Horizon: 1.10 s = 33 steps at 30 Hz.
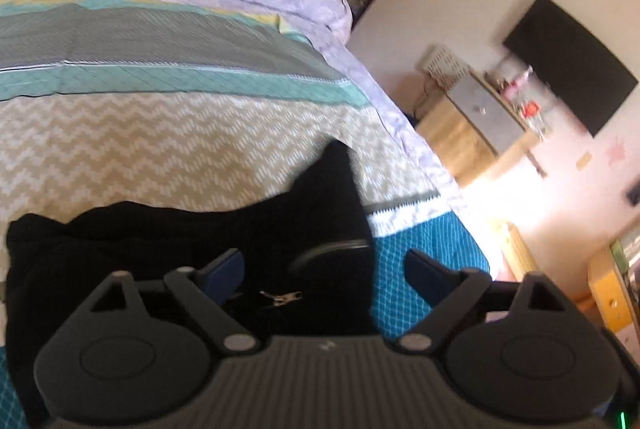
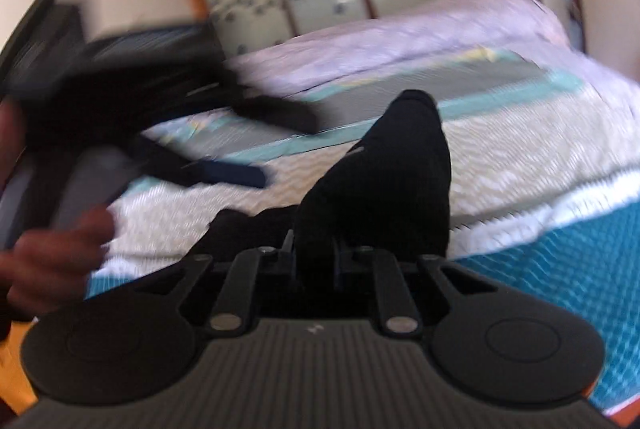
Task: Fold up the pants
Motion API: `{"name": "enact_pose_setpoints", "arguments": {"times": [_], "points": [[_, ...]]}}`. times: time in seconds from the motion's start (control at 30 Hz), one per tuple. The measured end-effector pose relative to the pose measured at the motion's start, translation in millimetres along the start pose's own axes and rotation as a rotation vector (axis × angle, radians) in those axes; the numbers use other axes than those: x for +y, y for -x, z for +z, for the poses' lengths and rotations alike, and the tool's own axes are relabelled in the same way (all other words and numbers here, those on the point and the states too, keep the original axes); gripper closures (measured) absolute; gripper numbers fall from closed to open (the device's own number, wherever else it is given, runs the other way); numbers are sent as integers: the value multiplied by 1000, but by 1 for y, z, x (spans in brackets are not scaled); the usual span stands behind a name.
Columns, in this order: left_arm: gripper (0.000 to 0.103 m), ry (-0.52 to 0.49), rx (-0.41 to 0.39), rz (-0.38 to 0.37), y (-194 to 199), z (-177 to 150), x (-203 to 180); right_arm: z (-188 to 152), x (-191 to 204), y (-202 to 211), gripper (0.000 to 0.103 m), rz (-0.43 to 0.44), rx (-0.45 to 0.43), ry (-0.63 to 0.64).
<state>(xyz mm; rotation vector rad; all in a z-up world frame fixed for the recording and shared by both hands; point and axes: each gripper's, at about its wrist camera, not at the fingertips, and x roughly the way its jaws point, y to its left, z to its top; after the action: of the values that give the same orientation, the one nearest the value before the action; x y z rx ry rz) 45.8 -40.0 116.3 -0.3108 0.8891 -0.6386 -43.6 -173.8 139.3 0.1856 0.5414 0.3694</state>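
two grippers are at work over the bed, and only one has cloth in it. the right gripper (image 2: 316, 257) has its jaws drawn narrow on a bunch of the black pants (image 2: 384, 181), which rises from between the fingers in a dark peak above the bedspread (image 2: 540, 157). the left gripper (image 1: 325, 271) stands wide, its blue pads (image 1: 226, 265) well apart and holding nothing, poised just above the pants (image 1: 160, 249) where they lie heaped on the near part of the bedspread (image 1: 160, 141), close to the bed's edge; a small metal zipper pull (image 1: 280, 297) shows on the cloth between the spread fingers. in the right wrist view the left gripper (image 2: 240, 176) and the hand (image 2: 52, 257) holding it are blurred, so it looks to be in motion. by my reading the step in hand is the taking-up: one part of the garment is lifted, the other grip not yet made, and no fold has been laid. the next move calls for the left gripper to close on a matching part of the cloth, waist or leg i cannot tell, so both can draw the pants out flat before folding.
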Motion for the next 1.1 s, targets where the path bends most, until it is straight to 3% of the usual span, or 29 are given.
{"name": "enact_pose_setpoints", "arguments": {"times": [0.03, 0.13, 0.2, 0.23, 0.27, 0.3, 0.33, 0.37, 0.4, 0.43, 0.47, 0.53, 0.67, 0.77, 0.87, 1.0, 1.1], "points": [[12, -6, 14, -2, -6, 0, -1, 0, 5, -5, 85, 7, 0, 20], [78, -28, 35, 75, -13, -2, 3, 0, 19, 0, 85, 33, -6, 58], [85, 12, -14, 45, 1, -2, 17, 0, 27, 2, 74, 28, -18, 82], [86, 34, -31, 28, 11, -2, 24, -1, 28, 5, 69, 53, -29, 72], [86, 51, -52, 22, 23, -2, 32, -3, 29, 6, 48, 80, -32, 59], [86, 64, -77, 26, 34, -1, 39, -4, 31, 5, 38, 90, -32, 57], [86, 82, -98, 27, 46, -1, 49, -7, 34, 1, 40, 92, -28, 72], [86, 110, -112, 19, 57, -2, 60, -8, 37, -5, 50, 101, -4, 91], [86, 136, -125, 9, 66, -4, 71, -10, 39, -9, 76, 120, 29, 101], [86, 162, -138, 11, 76, -8, 82, -11, 43, -15, 85, 148, 66, 101], [86, 180, -146, 26, 82, -12, 92, -12, 49, -18, 88, 182, 94, 98], [86, 230, -154, 56, 90, -23, 116, -17, 60, -22, 86, 225, 119, 121], [83, 366, -141, 121, 85, -53, 170, -30, 72, -37, 61, 278, 230, 169], [74, 446, -83, 216, 64, -71, 200, -35, 68, -40, 58, 300, 305, 148], [66, 461, -96, 219, 58, -79, 204, -29, 59, -18, 50, 329, 247, 141], [50, 465, -129, 237, 77, -75, 196, -19, 29, 5, 51, 262, 136, 80], [48, 483, -189, 139, 102, -77, 186, -10, 12, 12, 57, 190, 83, 19]]}}
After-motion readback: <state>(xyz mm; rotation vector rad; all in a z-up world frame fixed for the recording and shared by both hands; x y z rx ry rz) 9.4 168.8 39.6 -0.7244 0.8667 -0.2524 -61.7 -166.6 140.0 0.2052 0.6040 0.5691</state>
